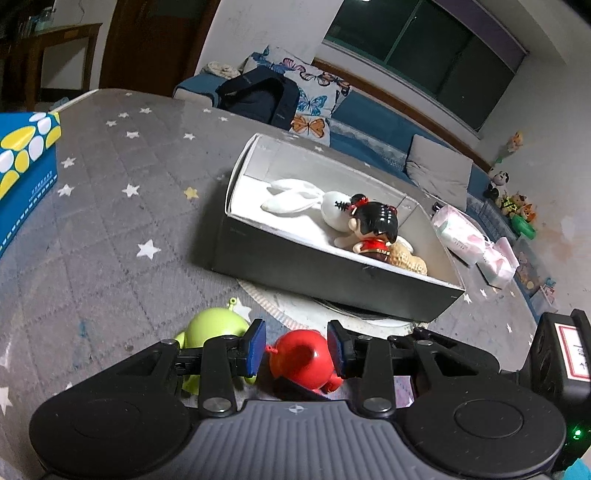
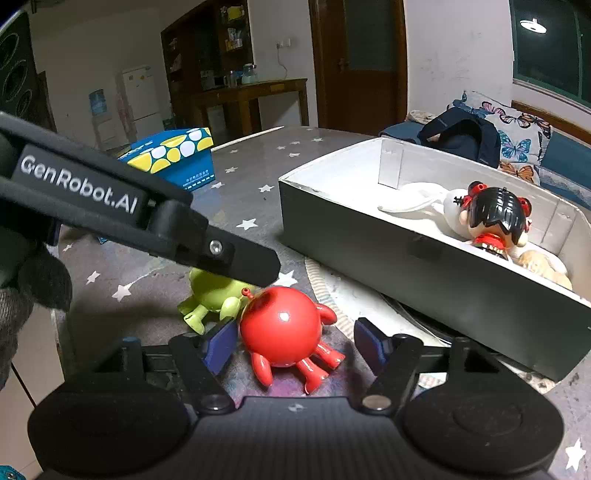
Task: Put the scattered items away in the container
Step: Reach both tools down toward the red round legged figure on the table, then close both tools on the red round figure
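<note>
Toys lie on the starry cloth (image 1: 110,221) beside the box (image 1: 332,269). Left of the box, further off, stands a blue carton (image 2: 177,155). Near the box's front corner a green toy (image 1: 214,326) lies touching a red toy (image 2: 284,325). Both grippers straddle the red toy, jaws spread: the left gripper (image 1: 297,345) with one pad at its side, the right gripper (image 2: 295,341) with a pad just beside it. Inside the box rest a white rabbit (image 1: 306,201) and a black-haired doll (image 2: 495,221).

Dim indoor light; a ceiling lamp (image 2: 533,25) reflects at one o'clock, glare spots the red toy (image 2: 280,325), edges bend strongly.
</note>
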The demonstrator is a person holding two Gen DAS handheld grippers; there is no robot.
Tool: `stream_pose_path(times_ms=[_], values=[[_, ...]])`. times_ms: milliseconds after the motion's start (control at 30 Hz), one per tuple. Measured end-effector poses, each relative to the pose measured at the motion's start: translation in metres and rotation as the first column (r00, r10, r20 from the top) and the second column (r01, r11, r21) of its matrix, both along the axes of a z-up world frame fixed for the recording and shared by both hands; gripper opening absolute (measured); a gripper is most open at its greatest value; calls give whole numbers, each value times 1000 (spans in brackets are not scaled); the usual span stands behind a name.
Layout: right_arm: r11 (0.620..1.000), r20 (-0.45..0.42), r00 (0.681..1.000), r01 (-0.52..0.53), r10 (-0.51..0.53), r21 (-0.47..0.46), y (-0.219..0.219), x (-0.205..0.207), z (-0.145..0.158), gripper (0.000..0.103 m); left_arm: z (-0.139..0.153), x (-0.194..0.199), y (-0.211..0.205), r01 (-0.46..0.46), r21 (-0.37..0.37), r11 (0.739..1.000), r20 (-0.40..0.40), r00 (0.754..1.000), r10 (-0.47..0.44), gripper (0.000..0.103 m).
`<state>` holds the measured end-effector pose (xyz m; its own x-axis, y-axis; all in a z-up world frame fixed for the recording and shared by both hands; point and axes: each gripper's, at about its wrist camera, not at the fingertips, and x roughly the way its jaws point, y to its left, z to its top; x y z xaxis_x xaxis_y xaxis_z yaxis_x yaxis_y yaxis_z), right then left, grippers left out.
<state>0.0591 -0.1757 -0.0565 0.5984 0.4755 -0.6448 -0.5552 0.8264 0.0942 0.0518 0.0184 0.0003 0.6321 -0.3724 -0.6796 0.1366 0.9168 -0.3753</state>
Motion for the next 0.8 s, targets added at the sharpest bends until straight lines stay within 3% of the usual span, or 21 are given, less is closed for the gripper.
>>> stream_pose_path(times_ms=[267, 800], values=[[1000, -22, 1000, -13, 13, 12, 1, 3, -4, 57, -5, 1, -3, -3, -1, 1000, -22, 1000, 3, 39], [1000, -22, 1000, 7, -6, 22, -5, 2, -2, 55, -16, 12, -8, 1, -20, 1000, -48, 999, -2, 42]])
